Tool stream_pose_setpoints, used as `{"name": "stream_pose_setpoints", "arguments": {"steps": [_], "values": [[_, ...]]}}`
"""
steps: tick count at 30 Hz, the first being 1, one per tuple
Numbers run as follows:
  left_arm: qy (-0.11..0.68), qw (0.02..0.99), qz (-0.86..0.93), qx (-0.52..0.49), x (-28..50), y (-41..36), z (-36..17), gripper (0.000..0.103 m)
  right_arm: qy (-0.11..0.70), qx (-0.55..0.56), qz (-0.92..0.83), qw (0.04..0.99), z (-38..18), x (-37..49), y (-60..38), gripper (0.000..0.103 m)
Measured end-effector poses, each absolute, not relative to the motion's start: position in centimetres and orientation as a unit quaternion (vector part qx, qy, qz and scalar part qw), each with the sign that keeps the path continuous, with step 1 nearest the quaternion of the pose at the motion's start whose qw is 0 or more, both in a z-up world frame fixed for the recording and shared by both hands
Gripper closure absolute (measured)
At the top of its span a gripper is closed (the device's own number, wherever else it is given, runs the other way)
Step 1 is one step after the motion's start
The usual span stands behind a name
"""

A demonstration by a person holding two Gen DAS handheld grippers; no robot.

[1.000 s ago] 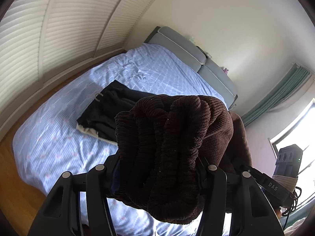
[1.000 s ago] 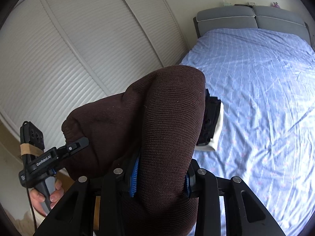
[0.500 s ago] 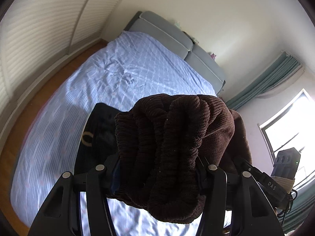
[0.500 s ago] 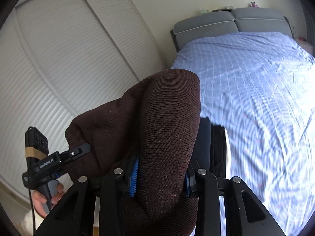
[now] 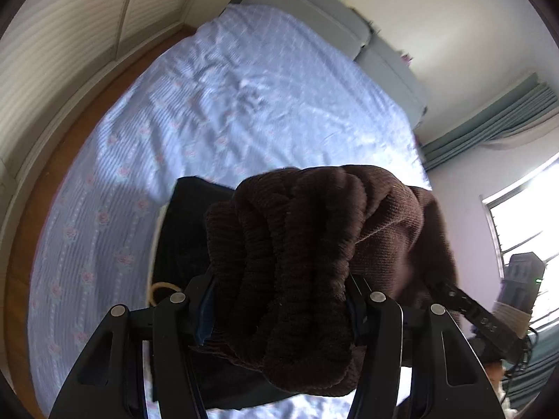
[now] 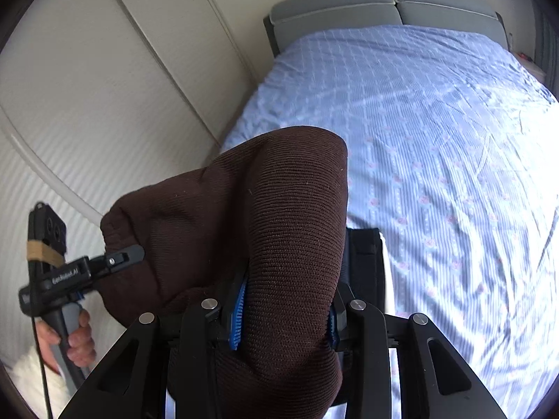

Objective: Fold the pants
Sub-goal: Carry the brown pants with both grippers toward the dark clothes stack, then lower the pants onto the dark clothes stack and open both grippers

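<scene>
Pants (image 5: 307, 258) are being held aloft over the bed (image 5: 244, 104), pinched by left gripper (image 5: 279, 317) and right gripper (image 6: 284, 317); dark folded clothes (image 5: 188, 230) at 9 o'clock. Laying flat is being judged next.

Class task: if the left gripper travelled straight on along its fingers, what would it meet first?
The left gripper, shut on the brown pants, would probably first reach the dark folded garment lying on the blue bed; depth is unclear.
</scene>
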State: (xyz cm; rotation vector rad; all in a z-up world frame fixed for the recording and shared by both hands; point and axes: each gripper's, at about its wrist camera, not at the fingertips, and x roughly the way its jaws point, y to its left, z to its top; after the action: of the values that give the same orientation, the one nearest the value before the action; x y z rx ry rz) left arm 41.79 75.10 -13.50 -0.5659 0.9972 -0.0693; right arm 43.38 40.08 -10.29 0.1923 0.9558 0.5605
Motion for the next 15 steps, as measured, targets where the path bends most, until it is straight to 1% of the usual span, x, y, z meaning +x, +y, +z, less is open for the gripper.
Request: {"name": "stream_pose_setpoints", "arguments": {"steps": [1, 3, 5, 6, 8, 11, 12, 13, 14, 15], "values": [[0.475, 0.841, -0.029, -0.259, 41.9, 75.2, -14.0, 0.051, 0.455, 0.089, 0.267, 0.845, -10.6, 43.5, 40.3, 0.066], [0.490, 0.836, -0.024, -0.245, 42.2, 75.4, -15.3, 0.050, 0.457, 0.086, 0.269, 0.844, -11.3, 43.5, 40.3, 0.062], [0.491, 0.831, -0.025, -0.259, 42.1, 75.8, -16.3, 0.048, 0.460, 0.080, 0.265, 0.844, -11.9, 43.9, 40.2, 0.057], [0.492, 0.831, -0.023, -0.260, 42.1, 75.9, -16.5, 0.048, 0.462, 0.080, 0.263, 0.843, -12.3, 43.9, 40.1, 0.055], [0.496, 0.832, -0.011, -0.248, 42.3, 75.9, -17.1, 0.042, 0.469, 0.090, 0.263, 0.838, -13.3, 44.3, 39.9, 0.051], [0.503, 0.829, 0.002, -0.245, 42.5, 76.0, -17.6, 0.036, 0.480, 0.098, 0.267, 0.830, -14.1, 45.2, 40.0, 0.049], [0.502, 0.832, 0.007, -0.236, 42.5, 75.9, -17.4, 0.034, 0.480, 0.097, 0.266, 0.830, -14.2, 45.3, 39.9, 0.046], [0.501, 0.837, 0.016, -0.219, 42.4, 75.7, -16.9, 0.029, 0.478, 0.096, 0.264, 0.832, -14.1, 45.2, 39.7, 0.044], [0.502, 0.840, 0.023, -0.205, 42.3, 75.5, -16.6, 0.025, 0.477, 0.093, 0.263, 0.834, -13.9, 45.1, 39.6, 0.038], [0.502, 0.844, 0.029, -0.187, 42.2, 75.2, -16.1, 0.024, 0.477, 0.090, 0.263, 0.834, -13.7, 45.0, 39.5, 0.033]]}}
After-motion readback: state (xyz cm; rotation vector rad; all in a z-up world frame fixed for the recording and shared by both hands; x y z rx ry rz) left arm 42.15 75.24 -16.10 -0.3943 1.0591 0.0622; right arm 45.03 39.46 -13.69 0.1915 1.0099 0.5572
